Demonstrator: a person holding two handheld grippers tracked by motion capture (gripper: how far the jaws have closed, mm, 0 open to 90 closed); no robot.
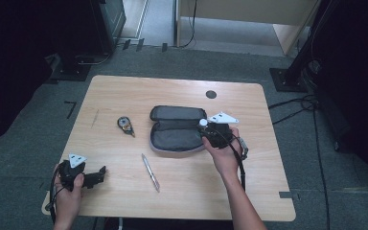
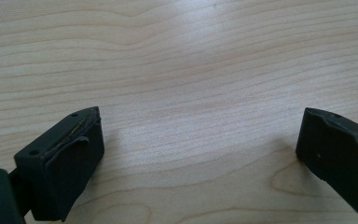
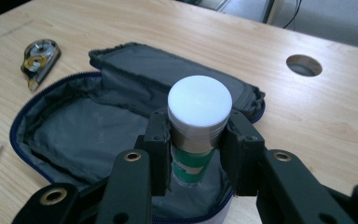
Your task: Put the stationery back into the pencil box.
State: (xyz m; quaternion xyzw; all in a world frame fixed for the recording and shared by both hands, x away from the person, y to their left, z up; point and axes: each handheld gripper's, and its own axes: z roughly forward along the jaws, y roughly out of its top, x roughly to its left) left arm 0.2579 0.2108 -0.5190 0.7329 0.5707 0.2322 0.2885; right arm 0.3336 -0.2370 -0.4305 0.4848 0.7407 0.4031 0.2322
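Packing step under way: right gripper (image 3: 198,154) carrying a glue stick (image 3: 198,116) over the open pencil case (image 1: 177,130) near the middle of the bench (image 1: 124,91), jaws pinching the tube just below its cap. Judged next: lowering the stick into the near half of the case, then easing the grip so that it lies flat inside. Stick a smooth cylinder, white round cap, green label. Case soft grey fabric, oval, blue zip along the rim, lid folded back toward the far edge. Left gripper (image 2: 196,154) parked at the near left corner, jaws spread, pale wood grain between them. Silver pen (image 1: 150,171) and correction tape (image 1: 125,125) lying loose left of the case.
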